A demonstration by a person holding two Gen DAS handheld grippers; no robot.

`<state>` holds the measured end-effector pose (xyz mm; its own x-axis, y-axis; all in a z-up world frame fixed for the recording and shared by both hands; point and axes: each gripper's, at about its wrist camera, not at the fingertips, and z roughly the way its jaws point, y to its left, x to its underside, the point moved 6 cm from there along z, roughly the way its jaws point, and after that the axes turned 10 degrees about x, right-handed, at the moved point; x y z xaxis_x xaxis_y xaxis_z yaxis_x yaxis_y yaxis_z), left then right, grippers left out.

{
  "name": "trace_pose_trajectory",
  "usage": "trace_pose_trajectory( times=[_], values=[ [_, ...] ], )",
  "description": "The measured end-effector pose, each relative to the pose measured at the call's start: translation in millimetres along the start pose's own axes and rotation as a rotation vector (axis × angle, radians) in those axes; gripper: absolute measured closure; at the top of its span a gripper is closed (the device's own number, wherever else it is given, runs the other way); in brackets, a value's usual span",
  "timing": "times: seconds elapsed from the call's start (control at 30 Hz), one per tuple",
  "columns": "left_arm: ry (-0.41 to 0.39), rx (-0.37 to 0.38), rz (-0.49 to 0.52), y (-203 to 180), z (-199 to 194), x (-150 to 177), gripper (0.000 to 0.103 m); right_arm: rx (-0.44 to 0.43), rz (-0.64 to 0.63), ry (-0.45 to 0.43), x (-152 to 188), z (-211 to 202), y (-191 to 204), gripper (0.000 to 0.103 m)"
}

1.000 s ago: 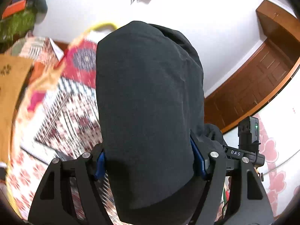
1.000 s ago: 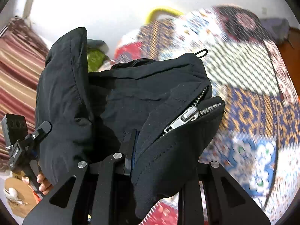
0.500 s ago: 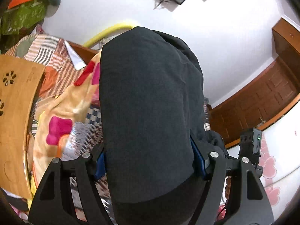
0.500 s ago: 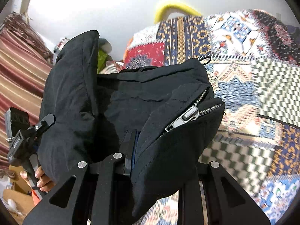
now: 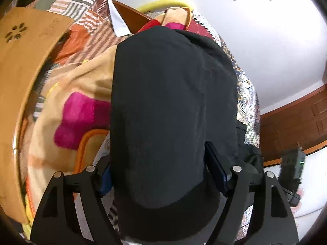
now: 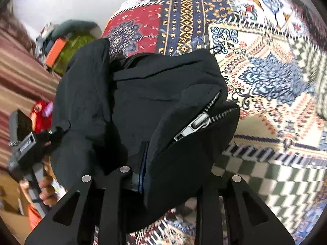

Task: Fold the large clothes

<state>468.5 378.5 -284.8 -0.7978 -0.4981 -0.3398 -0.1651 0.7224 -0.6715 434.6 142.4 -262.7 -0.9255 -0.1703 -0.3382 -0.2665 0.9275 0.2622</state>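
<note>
A large black zip jacket (image 5: 169, 106) hangs between both grippers, lifted above the bed. My left gripper (image 5: 163, 175) is shut on a thick fold of it, and the cloth drapes over the fingers and fills the left wrist view. My right gripper (image 6: 163, 173) is shut on the jacket (image 6: 147, 106) near its silver zipper (image 6: 194, 126). The left gripper's body (image 6: 24, 143) and the hand holding it show at the left edge of the right wrist view. The right gripper's body (image 5: 292, 167) shows at the lower right of the left wrist view.
A patchwork bedspread (image 6: 265, 71) covers the bed below. A tan blanket with pink shapes (image 5: 81, 106) and a wooden board (image 5: 22, 65) lie to the left. A striped curtain (image 6: 18, 77) and a green and orange pile (image 6: 65, 49) are at the far left. A wooden door (image 5: 296, 126) stands at the right.
Both grippers have swung with the jacket held; the views have tilted down toward the bed. The blanket and wooden board now fill the left. Both grips are unchanged.
</note>
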Motion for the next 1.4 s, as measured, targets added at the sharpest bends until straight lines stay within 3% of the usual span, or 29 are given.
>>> trace_pose_trajectory(
  times=[0.23, 0.37, 0.5, 0.73, 0.93, 1.1, 1.23, 1.4],
  values=[
    [0.012, -0.224, 0.146, -37.1, -26.7, 29.4, 0.024, 0.059, -0.053, -0.037, 13.2, -29.6, -8.0, 0.074],
    [0.009, -0.239, 0.229, -74.7, -48.4, 51.4, 0.024, 0.049, -0.058, -0.086, 15.7, -60.3, -13.2, 0.073],
    [-0.062, -0.263, 0.342, -133.6, -86.6, 72.8, 0.024, 0.027, -0.093, -0.185, 24.3, -117.3, -7.8, 0.073],
    [-0.247, -0.186, 0.491, -236.5, -188.8, 121.5, 0.024, -0.011, -0.226, -0.46, 60.8, -245.6, 29.4, 0.069],
    [-0.464, -0.157, 0.609, -304.6, -274.2, 180.5, 0.024, -0.078, -0.283, -0.7, 112.5, -333.4, 51.7, 0.068],
    [-0.667, -0.153, 0.694, -343.6, -328.4, 244.3, 0.024, -0.138, -0.29, -0.824, 161.3, -374.3, 59.4, 0.068],
    [-0.823, -0.18, 0.741, -359.3, -354.6, 295.7, 0.024, -0.133, -0.292, -0.916, 193.9, -390.5, 63.4, 0.068],
    [-0.911, -0.225, 0.759, -357.8, -360.8, 330.6, 0.024, -0.084, -0.292, -0.983, 215.5, -396.5, 66.9, 0.064]
  ],
)
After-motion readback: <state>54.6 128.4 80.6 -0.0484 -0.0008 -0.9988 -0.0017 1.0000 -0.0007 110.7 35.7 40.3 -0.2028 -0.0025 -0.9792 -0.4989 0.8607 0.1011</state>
